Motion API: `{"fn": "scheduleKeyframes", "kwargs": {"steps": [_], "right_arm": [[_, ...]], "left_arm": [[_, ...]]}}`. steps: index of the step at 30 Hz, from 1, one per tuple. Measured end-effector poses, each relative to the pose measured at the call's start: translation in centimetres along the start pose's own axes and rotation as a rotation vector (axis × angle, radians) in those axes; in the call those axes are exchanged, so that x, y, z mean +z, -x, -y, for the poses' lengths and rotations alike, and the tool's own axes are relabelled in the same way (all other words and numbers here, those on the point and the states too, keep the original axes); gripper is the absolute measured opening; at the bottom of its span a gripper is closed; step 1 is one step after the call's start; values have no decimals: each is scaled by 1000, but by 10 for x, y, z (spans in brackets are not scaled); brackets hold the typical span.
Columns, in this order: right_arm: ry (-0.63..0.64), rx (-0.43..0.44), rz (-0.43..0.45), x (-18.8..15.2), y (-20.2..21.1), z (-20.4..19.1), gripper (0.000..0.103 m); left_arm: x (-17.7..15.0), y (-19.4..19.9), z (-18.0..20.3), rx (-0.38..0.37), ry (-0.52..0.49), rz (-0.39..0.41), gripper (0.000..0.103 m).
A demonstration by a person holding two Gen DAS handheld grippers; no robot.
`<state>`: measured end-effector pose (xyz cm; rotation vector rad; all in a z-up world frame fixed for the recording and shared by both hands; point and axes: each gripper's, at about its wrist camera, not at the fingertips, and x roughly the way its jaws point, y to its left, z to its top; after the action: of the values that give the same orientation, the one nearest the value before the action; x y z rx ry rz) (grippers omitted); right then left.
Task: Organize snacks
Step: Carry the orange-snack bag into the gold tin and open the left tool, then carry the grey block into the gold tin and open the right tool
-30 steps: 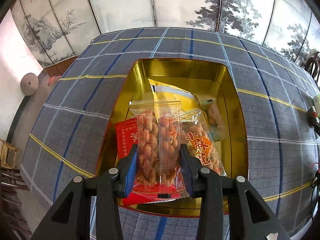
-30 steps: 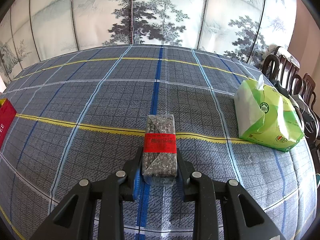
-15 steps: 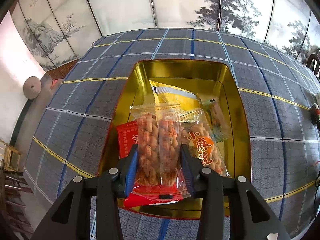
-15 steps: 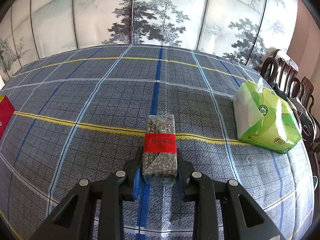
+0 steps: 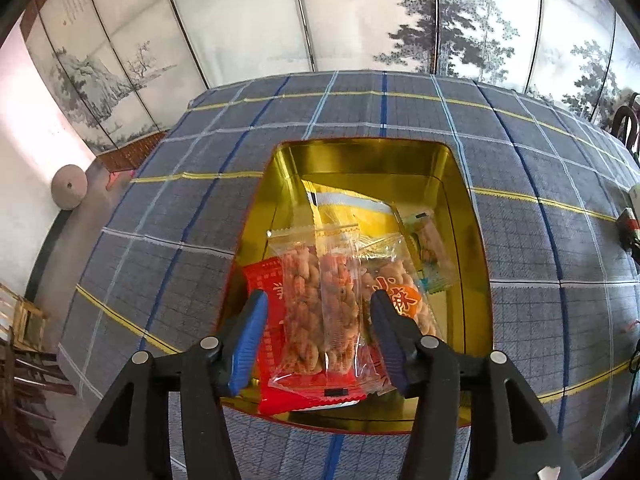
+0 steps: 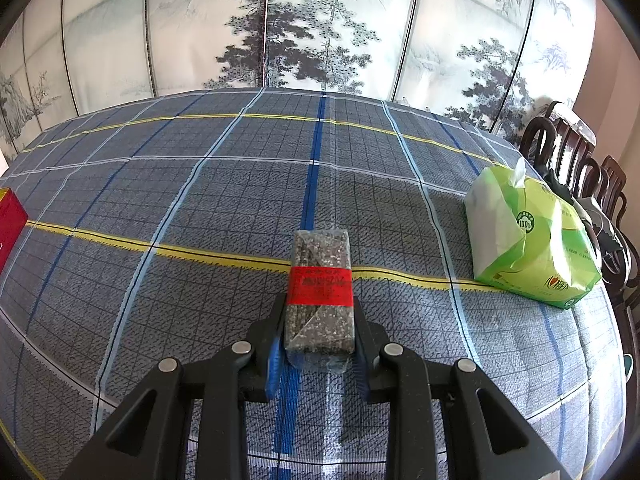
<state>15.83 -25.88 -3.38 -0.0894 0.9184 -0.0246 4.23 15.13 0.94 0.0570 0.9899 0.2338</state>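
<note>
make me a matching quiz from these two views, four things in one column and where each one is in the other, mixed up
Things:
1. clear twist snack bag
2. dark seed bar
3. green tissue pack
4. yellow packet

Places:
A. alone on the cloth, off to the right
B. between the open left tongs, on top of the pile in the gold tin
C. clamped in the right tongs
D. further back in the tin, partly covered

Pairs: 1-B, 2-C, 3-A, 4-D

left gripper (image 5: 318, 322) is wide open over the gold tin (image 5: 474, 248), with the clear peanut snack bag (image 5: 320, 304) lying loose between its fingers on the other packets.
</note>
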Motion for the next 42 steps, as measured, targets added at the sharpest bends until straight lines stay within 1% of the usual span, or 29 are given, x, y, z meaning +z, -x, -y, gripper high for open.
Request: {"fn": "scheduleKeyframes", "kwargs": {"steps": [2, 4, 6, 9, 17, 19, 24, 29, 34, 38, 42], "right_arm": [[-1, 1, 0, 0, 0, 0, 29], [0, 0, 1, 0, 0, 0, 29], [-2, 2, 1, 0, 0, 0, 29], [-6, 5, 1, 0, 0, 0, 28], [-17, -8, -3, 0, -1, -2, 27], [-19, -16, -8, 0, 0, -4, 27], [-22, -23, -24, -2, 5, -12, 27], [-35, 1, -19, -4, 17, -21, 27], [-21, 50, 3, 0, 39, -41, 27], [8, 104, 21, 1, 59, -68, 27], [58, 171, 41, 2, 80, -105, 27]], "left_arm": [[0, 6, 2, 22, -15, 22, 53], [1, 11, 3, 36, -29, 43, 61], [1, 16, 4, 50, -41, 61, 63], [1, 20, 5, 61, -50, 74, 63], [-2, 29, 2, 59, -36, 83, 69], [-4, 30, 1, 55, -24, 84, 73], [-8, 33, -2, 42, -2, 81, 75], [-12, 33, -5, 38, 17, 73, 76], [-17, 33, -10, 37, 38, 63, 77], [-21, 34, -15, 32, 49, 58, 78], [-25, 35, -22, 30, 68, 55, 79]]}}
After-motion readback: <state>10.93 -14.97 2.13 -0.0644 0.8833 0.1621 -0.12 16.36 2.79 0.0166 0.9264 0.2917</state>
